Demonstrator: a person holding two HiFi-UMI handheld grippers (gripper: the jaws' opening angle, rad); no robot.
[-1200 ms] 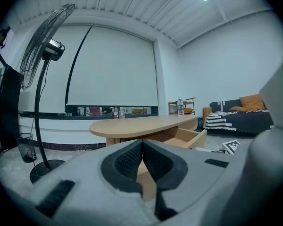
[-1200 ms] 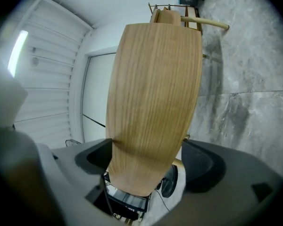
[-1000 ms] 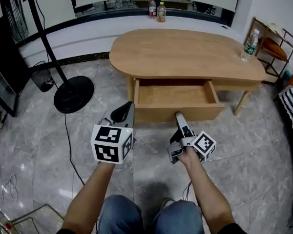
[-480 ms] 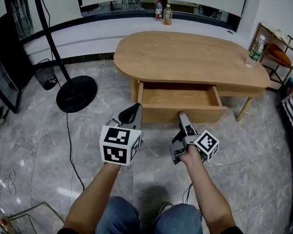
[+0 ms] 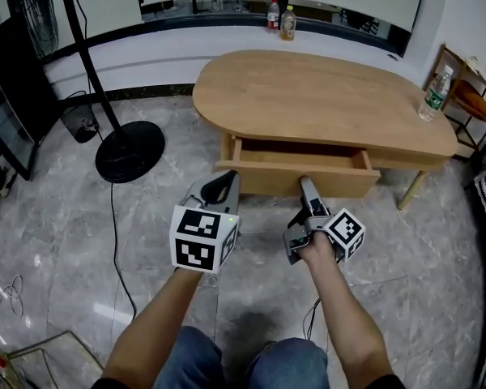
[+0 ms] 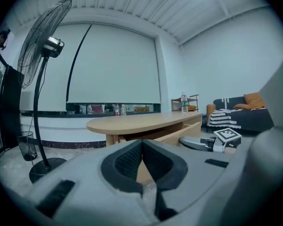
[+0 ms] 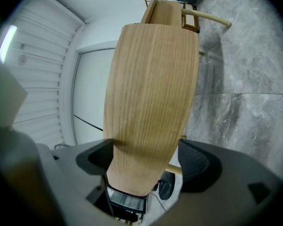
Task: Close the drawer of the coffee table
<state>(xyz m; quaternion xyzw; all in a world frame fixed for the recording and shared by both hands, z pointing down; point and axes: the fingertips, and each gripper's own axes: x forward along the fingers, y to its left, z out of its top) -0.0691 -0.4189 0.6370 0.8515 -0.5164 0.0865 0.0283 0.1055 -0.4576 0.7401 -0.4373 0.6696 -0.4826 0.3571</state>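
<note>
Wooden drawer (image 5: 344,182) front sits at the 2 spread fingertips of the right gripper (image 5: 307,185), perhaps touching; left gripper (image 5: 219,186) fingers are pinched together, empty.

Oval light-wood coffee table (image 5: 324,96): one, with one wooden drawer (image 5: 300,173), stood ahead of the right gripper (image 5: 308,186). Small bottles: two, a red-labelled bottle (image 5: 273,13) and an amber bottle (image 5: 288,23), were far beyond it. Clear plastic water bottle (image 5: 436,92): one, ahead to its right. Black pedestal fan (image 5: 130,151): one, stood left of the left gripper (image 5: 219,188).
</note>
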